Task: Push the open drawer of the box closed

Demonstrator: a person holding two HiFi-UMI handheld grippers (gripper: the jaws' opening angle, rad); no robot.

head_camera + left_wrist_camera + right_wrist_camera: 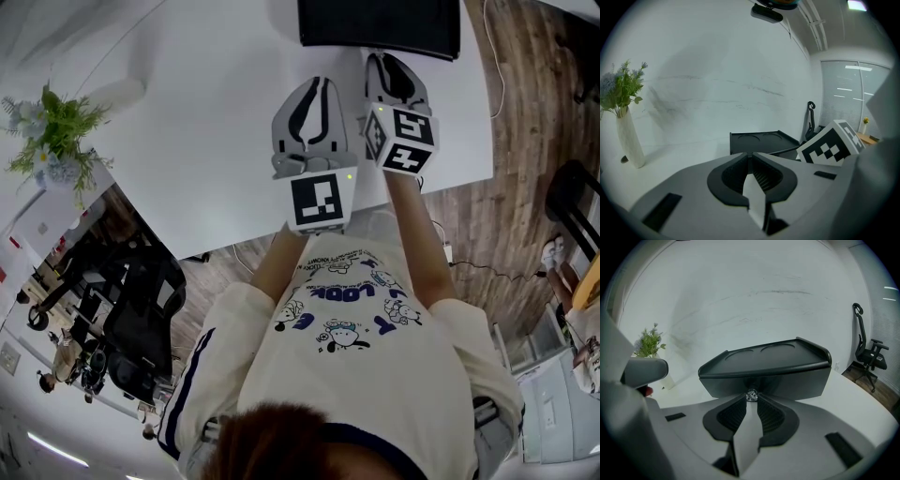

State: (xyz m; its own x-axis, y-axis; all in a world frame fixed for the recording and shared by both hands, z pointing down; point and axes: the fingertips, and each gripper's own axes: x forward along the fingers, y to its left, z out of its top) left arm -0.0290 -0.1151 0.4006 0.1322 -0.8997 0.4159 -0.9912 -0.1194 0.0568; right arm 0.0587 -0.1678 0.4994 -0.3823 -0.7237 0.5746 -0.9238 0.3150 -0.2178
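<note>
The black box [380, 28] stands at the far edge of the white table [187, 141]; its top has two round recesses. In the right gripper view the box [764, 359] fills the middle, and its dark drawer front [792, 380] carries a small clear knob [751, 395]. My right gripper [751, 399] has its tips closed on that knob. In the head view the right gripper [394, 58] reaches the box's near edge. My left gripper [317, 82] hovers left of it, short of the box [759, 142]. The left gripper [751, 153] is shut and holds nothing.
A white vase of flowers [52, 131] stands at the table's left end, also seen as the vase [628, 136]. The table's near edge lies just under my forearms. Office chairs [141, 309] stand on the wooden floor [525, 112] around it.
</note>
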